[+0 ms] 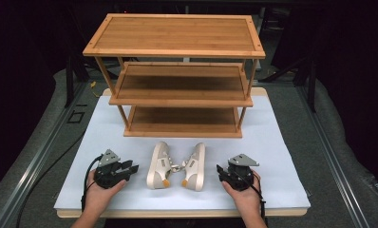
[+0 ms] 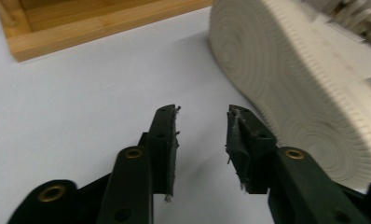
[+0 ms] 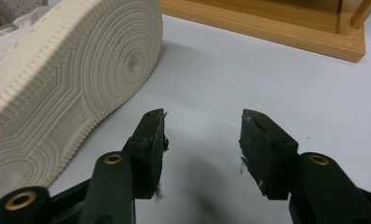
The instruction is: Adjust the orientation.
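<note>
Two cream sneakers with orange heel tabs lie on their sides on the white mat, soles outward and laces tangled between them: the left shoe (image 1: 159,165) and the right shoe (image 1: 195,166). My left gripper (image 1: 134,168) rests on the mat just left of the left shoe, whose ribbed sole (image 2: 305,84) lies close to the right of my open jaws (image 2: 202,112), which have nothing between them. My right gripper (image 1: 219,170) sits just right of the right shoe. Its jaws (image 3: 203,114) are open and empty, with that shoe's sole (image 3: 72,79) to their left.
A three-tier bamboo shoe rack (image 1: 177,71) stands at the back of the white mat (image 1: 272,142), its lowest shelf (image 2: 95,23) just beyond the shoes. Bare mat lies between the rack and the shoes. Dark floor and metal rails flank the table.
</note>
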{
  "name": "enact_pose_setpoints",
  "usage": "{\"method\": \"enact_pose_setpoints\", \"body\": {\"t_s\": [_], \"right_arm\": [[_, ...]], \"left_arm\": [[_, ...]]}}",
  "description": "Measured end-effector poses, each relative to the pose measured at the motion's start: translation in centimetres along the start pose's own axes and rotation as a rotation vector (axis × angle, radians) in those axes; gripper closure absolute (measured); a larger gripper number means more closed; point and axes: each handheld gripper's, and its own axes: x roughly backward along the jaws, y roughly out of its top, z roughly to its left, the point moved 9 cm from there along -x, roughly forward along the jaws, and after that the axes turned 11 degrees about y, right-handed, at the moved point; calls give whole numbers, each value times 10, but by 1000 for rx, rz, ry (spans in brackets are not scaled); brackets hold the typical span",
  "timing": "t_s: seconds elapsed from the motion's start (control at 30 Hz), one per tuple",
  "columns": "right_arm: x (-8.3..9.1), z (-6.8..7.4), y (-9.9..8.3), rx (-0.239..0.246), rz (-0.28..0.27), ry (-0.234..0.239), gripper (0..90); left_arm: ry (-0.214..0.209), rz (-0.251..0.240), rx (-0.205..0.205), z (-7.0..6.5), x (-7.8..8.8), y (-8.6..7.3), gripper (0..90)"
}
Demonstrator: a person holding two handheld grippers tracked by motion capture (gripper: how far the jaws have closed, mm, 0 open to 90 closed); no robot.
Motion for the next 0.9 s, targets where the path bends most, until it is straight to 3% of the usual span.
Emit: {"method": "enact_pose_setpoints", "body": {"t_s": [0.17,0.33,0.37,0.47,0.9], "right_arm": [[0,-1,0,-2,4,-4,498],[1,-2,0,-3,10,-5,496],[-1,-2,1,-6,-10,-12,496],[0,-3,1,-9,-4,-15,493],[1,-4,1,-23,-7,-2,481]], "left_arm": [[-33,-47,-16,-15,10,12,768],[-81,-59,-53,-34,16,18,832],[-82,-60,-58,-36,17,18,844],[-90,-61,-81,-43,17,20,857],[-127,-68,-94,-62,17,24,895]]}}
